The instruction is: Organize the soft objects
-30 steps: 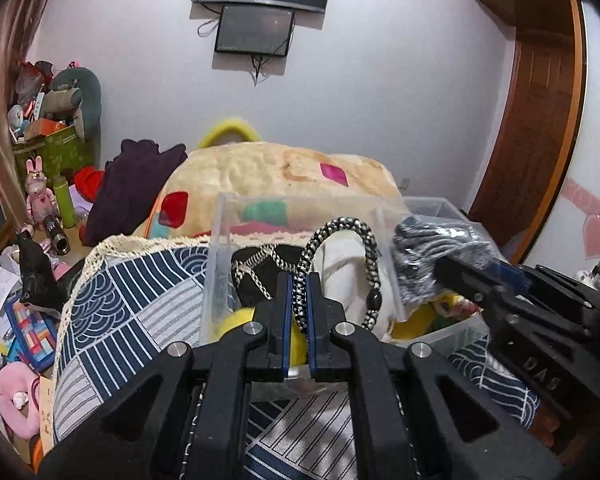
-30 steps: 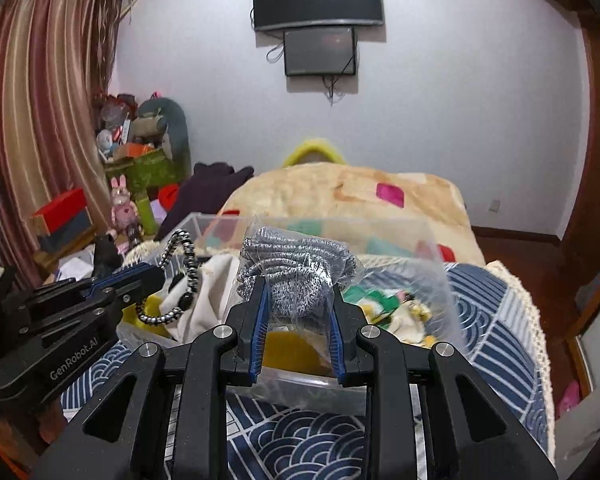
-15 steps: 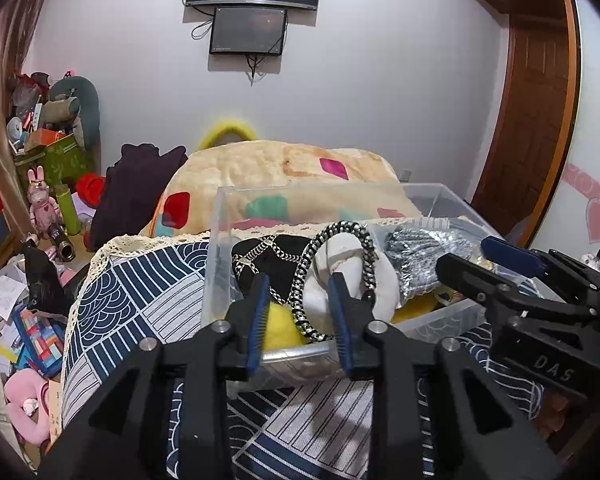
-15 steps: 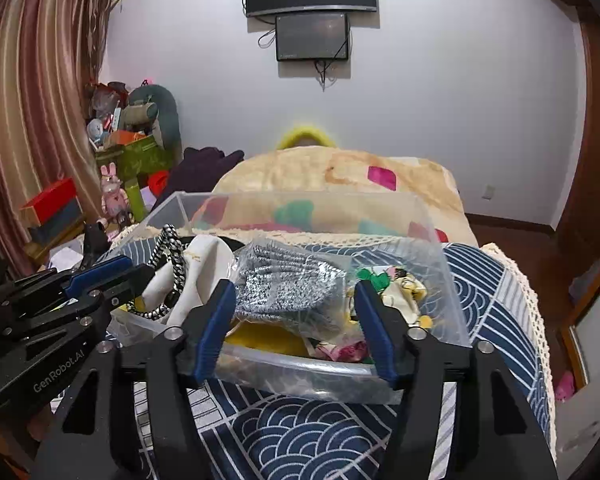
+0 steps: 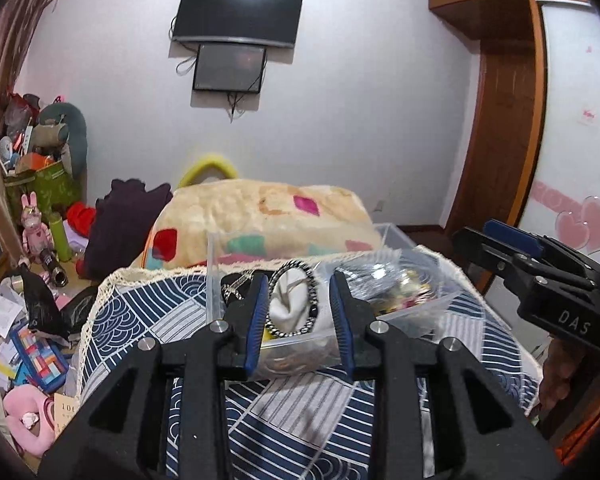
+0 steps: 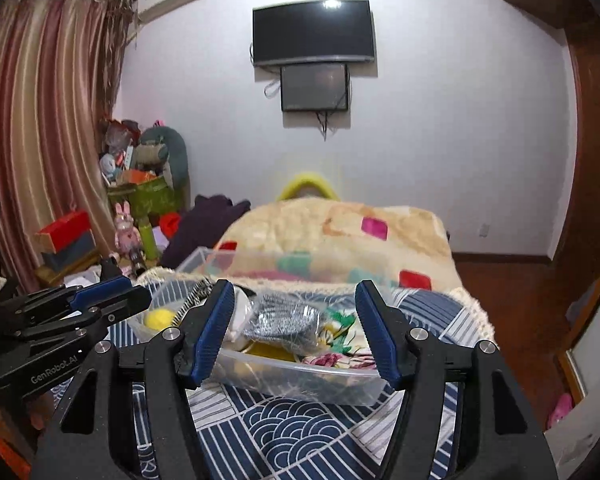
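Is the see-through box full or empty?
Full. The clear box holds a grey knitted bundle, a yellow ball, a braided cord and flowery cloth, piled to its rim.

High on the wall ahead of me hangs a dark television [image 6: 314, 32], with a smaller screen [image 6: 314, 87] just beneath it. Striped curtains [image 6: 40, 128] fill the upper left of the frame. A pink rabbit figure [image 6: 126, 229] stands at mid left, beside a green bottle [image 6: 147, 236]. A wooden door [image 5: 500, 128] stands at right.
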Demonstrator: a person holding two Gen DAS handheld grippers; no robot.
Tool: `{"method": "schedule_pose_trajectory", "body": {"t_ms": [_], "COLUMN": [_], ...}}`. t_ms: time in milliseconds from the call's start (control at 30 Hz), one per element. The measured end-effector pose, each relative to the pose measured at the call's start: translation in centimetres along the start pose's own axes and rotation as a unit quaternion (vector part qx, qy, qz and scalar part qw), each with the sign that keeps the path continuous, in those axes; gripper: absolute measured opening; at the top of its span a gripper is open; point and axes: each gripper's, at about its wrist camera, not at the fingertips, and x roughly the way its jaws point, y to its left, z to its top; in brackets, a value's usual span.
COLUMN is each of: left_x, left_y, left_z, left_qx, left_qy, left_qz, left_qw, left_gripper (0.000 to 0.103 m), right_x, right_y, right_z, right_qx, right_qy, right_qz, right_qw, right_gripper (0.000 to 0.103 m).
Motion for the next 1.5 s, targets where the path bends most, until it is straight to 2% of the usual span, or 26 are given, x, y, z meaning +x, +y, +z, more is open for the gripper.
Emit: {"method": "schedule_pose_trajectory", "body": {"t_ms": [167, 267, 300, 400, 467, 533, 600, 667, 733, 933, 1500], "left_x": [-2.7, -3.8, -4.2, -4.8, -5.1, -5.2, -5.3, -5.3, -5.3, -5.1, -4.8], "left_y": [-0.6, -0.8, -0.9, -1.1, -1.3, -1.3, -1.6, -1.8, -1.9, -2.1, -2.0], "left_z": [0.1, -0.3, -0.5, -0.9, -1.1, -1.3, -1.6, -1.9, -2.1, -2.5, -3.1], "left_qx": [0.004, 0.004, 0.004, 0.007, 0.009, 0.010, 0.014, 0.020, 0.020, 0.021, 0.016], "left_qy": [-0.023, -0.038, -0.044, -0.055, -0.062, -0.064, -0.068, -0.070, -0.071, -0.074, -0.074], "left_qz": [-0.014, -0.014, -0.015, -0.012, -0.013, -0.013, -0.007, -0.003, -0.003, -0.001, 0.002], "left_qw": [0.9996, 0.9992, 0.9989, 0.9984, 0.9979, 0.9978, 0.9976, 0.9974, 0.9972, 0.9971, 0.9971], "left_gripper": [0.037, 0.044, 0.049, 0.062, 0.064, 0.074, 0.078, 0.081, 0.088, 0.093, 0.098], "right_x": [-2.6, -3.6, -3.9, -4.0, -3.9, -3.9, -4.1, -4.3, -4.1, -4.0, -4.5], "right_y": [0.5, 0.7, 0.9, 1.1, 1.2, 1.2, 1.2, 1.2, 1.2, 0.8, -0.1], "right_z": [0.2, 0.1, -0.1, -0.3, -0.7, -1.1, -1.5, -1.8, -1.9, -2.6, -3.3], "right_qx": [-0.012, -0.018, -0.022, -0.030, -0.030, -0.026, -0.025, -0.027, -0.024, -0.014, 0.001], "right_qy": [-0.028, -0.045, -0.053, -0.057, -0.056, -0.057, -0.061, -0.065, -0.065, -0.067, -0.062], "right_qz": [0.000, -0.007, -0.011, -0.015, -0.015, -0.016, -0.015, -0.018, -0.016, -0.011, -0.011], "right_qw": [1.000, 0.999, 0.998, 0.998, 0.998, 0.998, 0.998, 0.997, 0.997, 0.998, 0.998], "right_gripper": [0.062, 0.077, 0.081, 0.082, 0.085, 0.090, 0.096, 0.099, 0.099, 0.102, 0.102]}}
